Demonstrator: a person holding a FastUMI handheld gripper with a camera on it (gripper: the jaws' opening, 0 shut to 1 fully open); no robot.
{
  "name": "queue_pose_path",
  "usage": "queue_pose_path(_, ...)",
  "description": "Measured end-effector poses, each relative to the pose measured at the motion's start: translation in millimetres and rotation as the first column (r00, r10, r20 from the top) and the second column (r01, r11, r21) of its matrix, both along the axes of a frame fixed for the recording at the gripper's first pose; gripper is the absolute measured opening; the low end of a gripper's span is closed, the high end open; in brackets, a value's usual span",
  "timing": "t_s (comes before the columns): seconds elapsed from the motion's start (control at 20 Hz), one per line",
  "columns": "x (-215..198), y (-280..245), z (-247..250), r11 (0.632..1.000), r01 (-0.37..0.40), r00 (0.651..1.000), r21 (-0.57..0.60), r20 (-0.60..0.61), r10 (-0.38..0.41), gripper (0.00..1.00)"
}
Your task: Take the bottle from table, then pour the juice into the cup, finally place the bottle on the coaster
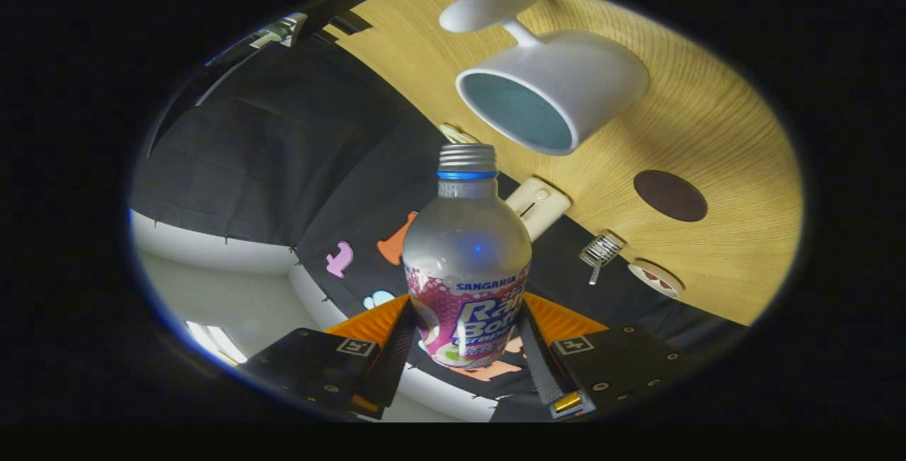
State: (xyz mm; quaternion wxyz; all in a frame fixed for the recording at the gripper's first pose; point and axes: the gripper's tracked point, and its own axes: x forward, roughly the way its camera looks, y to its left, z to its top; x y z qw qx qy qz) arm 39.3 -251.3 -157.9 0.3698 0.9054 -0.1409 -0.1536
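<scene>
My gripper is shut on a silver bottle with a pink and blue label, both fingers pressing on its lower body. The bottle is tipped over, so the wooden table stands rotated beyond it. Its threaded neck with a blue ring points toward a white stemmed cup, whose blue-lined mouth lies just beyond the bottle's top. A dark brown round coaster lies flat on the table to the side of the cup. Whether any juice is flowing I cannot tell.
A cream box sits at the table's edge just behind the bottle's neck. A small wire coil object and a round white item with a dark spot lie near the same edge. Black cloth wall hangs beyond.
</scene>
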Motion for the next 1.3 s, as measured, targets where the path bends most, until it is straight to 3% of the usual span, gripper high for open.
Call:
queue_pose_path(0.4,-2,16,-34,0.980,-0.099,0.988,-0.171,-0.130,0.077,0.75)
queue_pose_path(0.55,-5,23,-48,0.944,-0.180,0.970,-0.277,-0.211,0.123,0.75)
queue_pose_path(0.65,-9,28,-59,0.896,-0.254,0.948,-0.365,-0.280,0.155,0.75)
queue_pose_path(0.8,-7,37,-62,0.794,-0.367,0.908,-0.485,-0.371,0.194,0.75)
queue_pose_path(0.9,-4,40,-53,0.706,-0.409,0.897,-0.578,-0.399,0.193,0.75)
queue_pose_path(1.0,3,47,-49,0.586,-0.465,0.873,-0.664,-0.453,0.180,0.75)
queue_pose_path(1.15,9,48,-43,0.373,-0.526,0.844,-0.764,-0.523,0.118,0.75)
queue_pose_path(1.3,10,52,-33,0.212,-0.538,0.841,-0.816,-0.537,0.066,0.75)
